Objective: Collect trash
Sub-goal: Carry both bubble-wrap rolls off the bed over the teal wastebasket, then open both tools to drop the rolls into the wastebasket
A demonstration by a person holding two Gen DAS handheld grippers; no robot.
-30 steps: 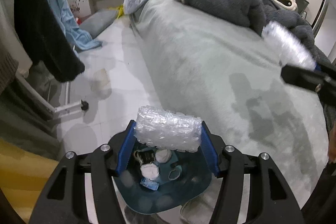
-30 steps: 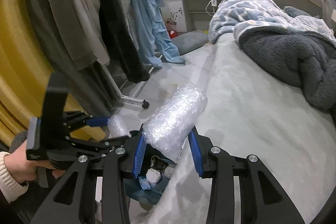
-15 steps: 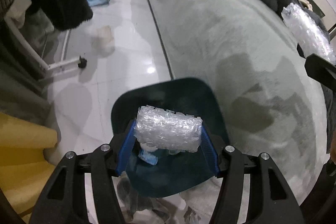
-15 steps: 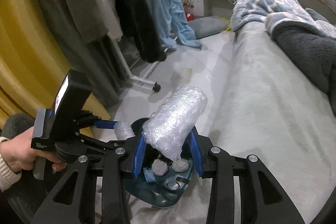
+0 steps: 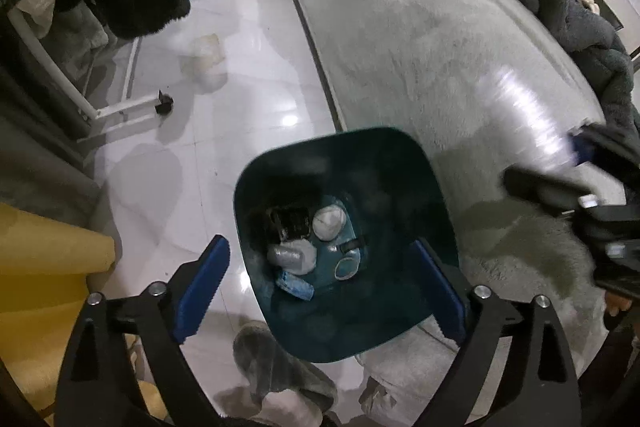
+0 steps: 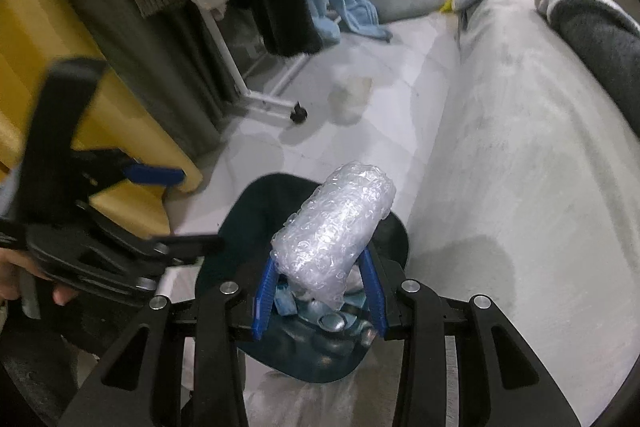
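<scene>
Left gripper points steeply down, its jaws just sprung wide apart with nothing between them. Right gripper also tilts down, jaws clamped on a bubble wrap roll.

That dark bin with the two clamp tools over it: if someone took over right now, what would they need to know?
Left gripper: fingers have just spread wide, nothing between them, over the bin.
Right gripper: fingers clamp a bubble-wrap roll above the bin.
Bin: on the floor beside the bed, holding white wads and small scraps.
Done: the left's bubble-wrap roll is out of its fingers; I cannot make it out in the bin.
Left: drop the right roll in. A pale object lies on the floor, possibly trash.
</scene>
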